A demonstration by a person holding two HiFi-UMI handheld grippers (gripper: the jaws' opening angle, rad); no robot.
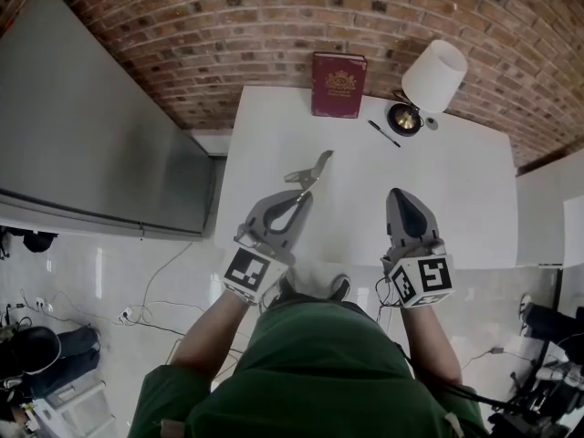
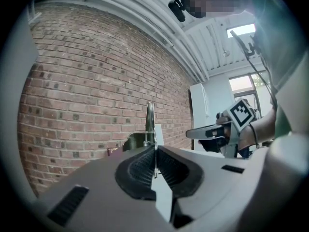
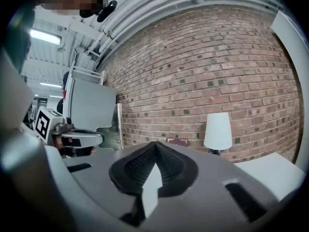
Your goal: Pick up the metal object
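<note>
The metal object [image 1: 313, 171] is a thin flat silvery piece with a pointed end. It sticks out forward from my left gripper [image 1: 299, 192], which is shut on it and holds it above the white table [image 1: 461, 203]. In the left gripper view the metal object [image 2: 149, 122] stands edge-on, clamped between the ribbed pads of my left gripper [image 2: 155, 151]. My right gripper [image 1: 400, 193] hovers to its right, shut with nothing in it. The right gripper view shows my right gripper [image 3: 155, 144] with its pads together and, off to the left, the held metal object [image 3: 114, 129].
A dark red book [image 1: 338, 84] leans at the table's far edge against the brick wall. A white-shaded lamp [image 1: 434, 75] and a black pen [image 1: 384, 133] lie at the far right. A grey cabinet [image 1: 91, 135] stands left of the table.
</note>
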